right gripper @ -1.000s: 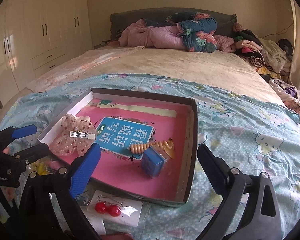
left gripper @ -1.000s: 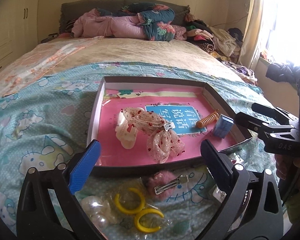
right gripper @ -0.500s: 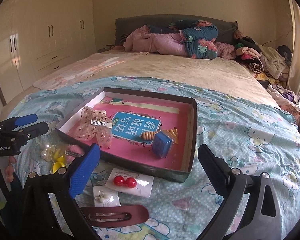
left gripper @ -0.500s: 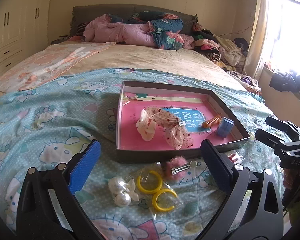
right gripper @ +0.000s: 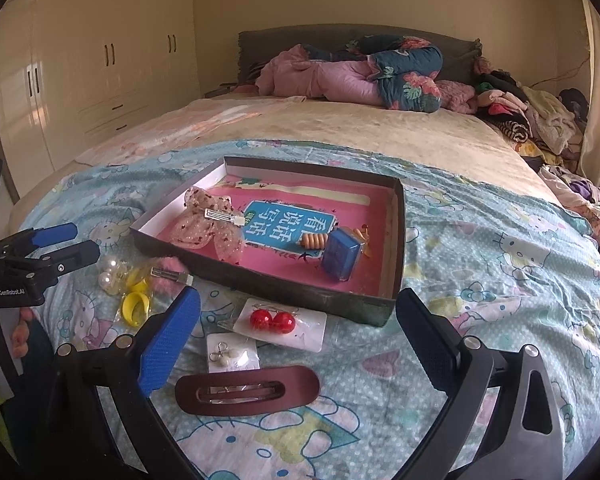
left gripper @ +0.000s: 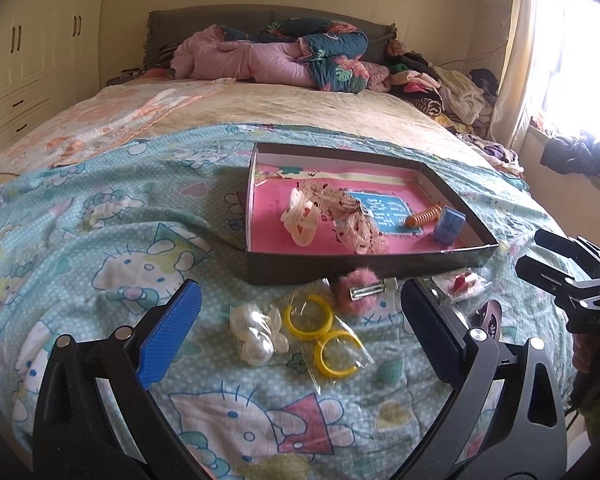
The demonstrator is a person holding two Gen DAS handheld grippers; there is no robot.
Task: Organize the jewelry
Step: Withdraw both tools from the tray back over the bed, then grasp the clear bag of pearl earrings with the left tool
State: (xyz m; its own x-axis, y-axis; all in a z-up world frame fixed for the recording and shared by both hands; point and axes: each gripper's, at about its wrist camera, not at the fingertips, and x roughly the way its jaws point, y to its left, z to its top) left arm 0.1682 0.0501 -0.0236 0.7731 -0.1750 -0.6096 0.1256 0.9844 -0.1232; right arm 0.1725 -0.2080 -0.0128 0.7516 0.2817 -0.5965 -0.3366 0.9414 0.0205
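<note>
The left gripper point(left gripper: 300, 332) hung wide apart and empty above the cartoon-print blanket point(left gripper: 100, 240), its fingers either side of a clear bag of yellow hoop earrings point(left gripper: 324, 332) and a cluster of pearl pieces point(left gripper: 256, 332). Just beyond lay a pink fuzzy hair clip point(left gripper: 358, 290), close against the near wall of the box.

The right gripper point(right gripper: 296, 332) was likewise spread open and gripped nothing. Between its fingers lay a carded pair of red ball earrings point(right gripper: 274, 320), a smaller card of pale earrings point(right gripper: 230, 354) and a dark maroon barrette point(right gripper: 248, 390).

Further out sat the shallow dark box point(right gripper: 396, 216) with a pink lining. Inside it were a sheer spotted bow clip point(right gripper: 212, 228), a white claw clip point(left gripper: 300, 220), an orange spiral hair tie point(right gripper: 316, 240) and a small blue case point(right gripper: 340, 254).
</note>
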